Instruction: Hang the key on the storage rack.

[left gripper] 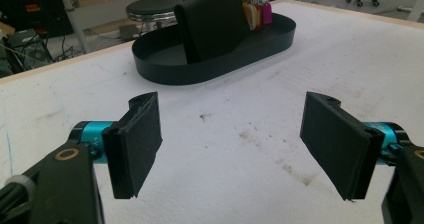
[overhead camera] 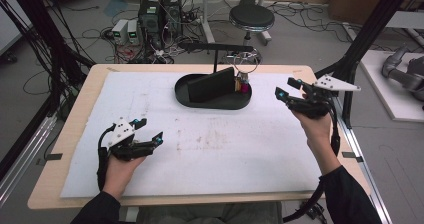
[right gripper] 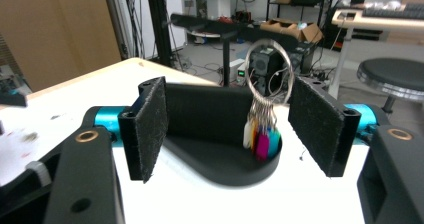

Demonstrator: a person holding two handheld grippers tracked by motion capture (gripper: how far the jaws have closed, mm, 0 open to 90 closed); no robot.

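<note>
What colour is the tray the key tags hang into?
Black tray; the right gripper view shows it best.

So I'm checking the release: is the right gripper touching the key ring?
Apart. In the high view the right gripper sits well right of the key ring, white mat between them.

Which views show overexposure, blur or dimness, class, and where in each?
Right gripper view: the white table cover is blown out, and its left edge is smeared. Left gripper view: evenly lit, with the black tray sharp. High view: dimmer, with the key ring small and soft.
</note>
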